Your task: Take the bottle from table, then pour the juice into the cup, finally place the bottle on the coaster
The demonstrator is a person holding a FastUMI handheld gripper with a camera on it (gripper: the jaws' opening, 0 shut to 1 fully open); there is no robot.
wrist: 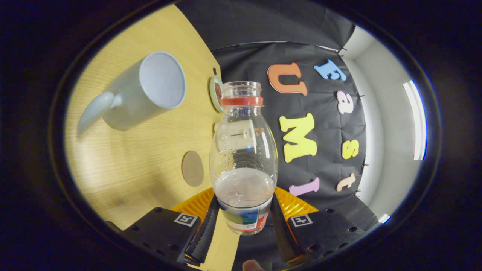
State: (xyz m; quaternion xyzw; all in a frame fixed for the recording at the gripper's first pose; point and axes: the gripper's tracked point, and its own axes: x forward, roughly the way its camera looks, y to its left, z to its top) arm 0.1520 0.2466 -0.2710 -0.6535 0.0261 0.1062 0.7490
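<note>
Clear plastic bottle [244,158], uncapped, with a red ring under the threaded neck and a coloured label band round its lower body: held between the two fingers of the hand-held gripper [244,222], which are clamped on the label band from either side. Long axis runs straight forward along the fingers, mouth pointing away from them. The view is rolled, so the pale wood-grain tabletop [124,162] stands to one side of the bottle and the booth wall to the other; judged, the bottle is already tipped well off upright. A shallow pool of near-colourless liquid lies in the lower body, close to the fingers and well short of the neck. No stream at the mouth.

Round tan disc [192,168]: flat on the tabletop just beside the bottle's body; whether it is a coaster cannot be told.

Pale grey ceramic cup [145,92], with curved handle: stands on the tabletop beyond the fingers and off to the tabletop side of the bottle, well apart from the mouth, its open top turned towards the camera, interior looking empty.

Small round coaster with a pale green rim and brown centre [215,93]: on the tabletop just behind the bottle's neck, partly hidden by it.

Judgement: the pour turns on bringing the mouth across over the cup's opening.
</note>
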